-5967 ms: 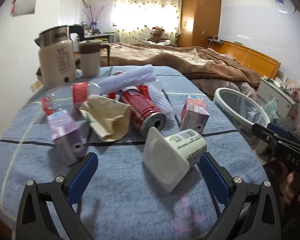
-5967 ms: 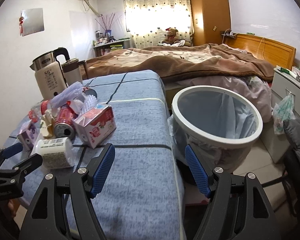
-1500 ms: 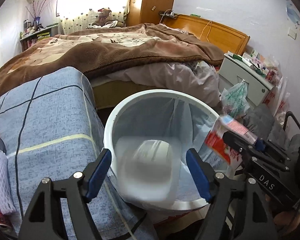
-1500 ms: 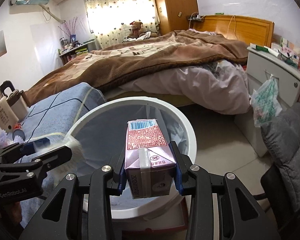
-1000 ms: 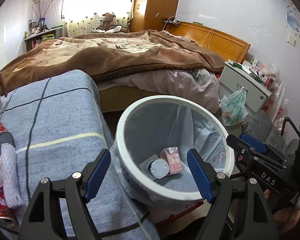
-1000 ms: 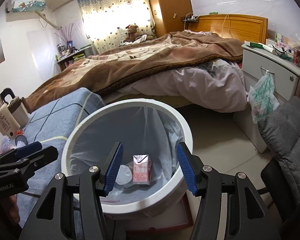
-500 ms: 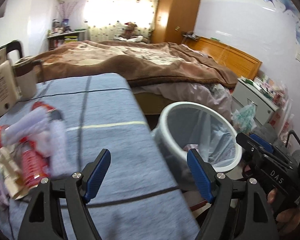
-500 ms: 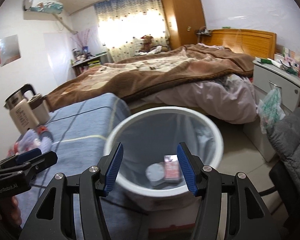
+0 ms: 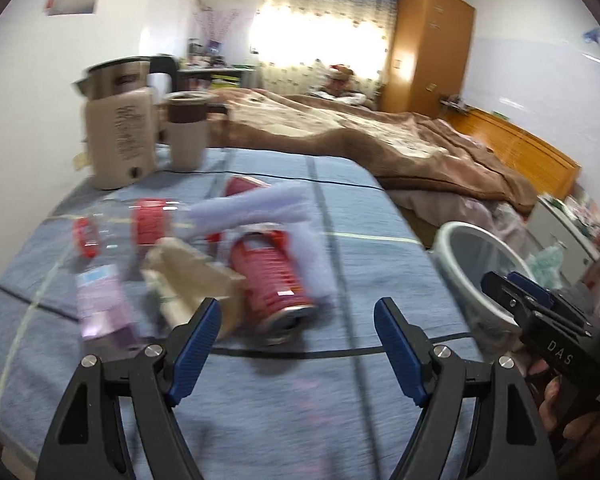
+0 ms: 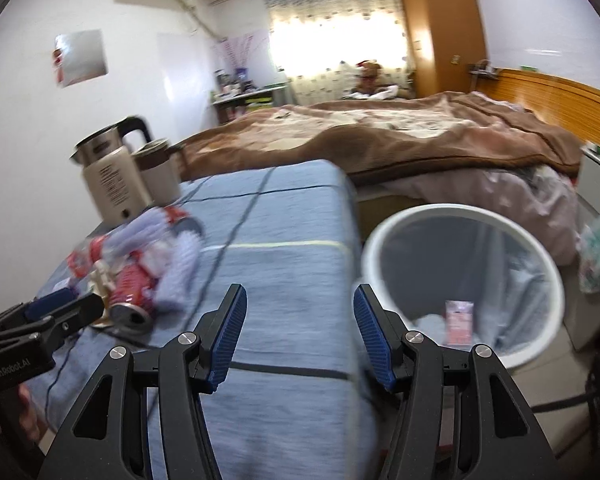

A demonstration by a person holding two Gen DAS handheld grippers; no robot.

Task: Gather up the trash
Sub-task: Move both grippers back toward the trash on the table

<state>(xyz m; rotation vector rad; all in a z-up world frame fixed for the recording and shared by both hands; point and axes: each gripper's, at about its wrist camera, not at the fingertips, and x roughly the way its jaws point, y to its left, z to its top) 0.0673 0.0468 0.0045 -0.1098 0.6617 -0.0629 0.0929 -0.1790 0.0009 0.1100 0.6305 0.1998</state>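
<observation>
From the left wrist we look low and close across the blue-covered worktop at the litter pile, with the red can just ahead. From the right wrist we face the worktop's edge, the white bin near on our right. We share the kettle, the pile, the bin and the bed across both views.

A glossy metal can lies on matt woven cloth (beside a smooth white plastic bin).
</observation>
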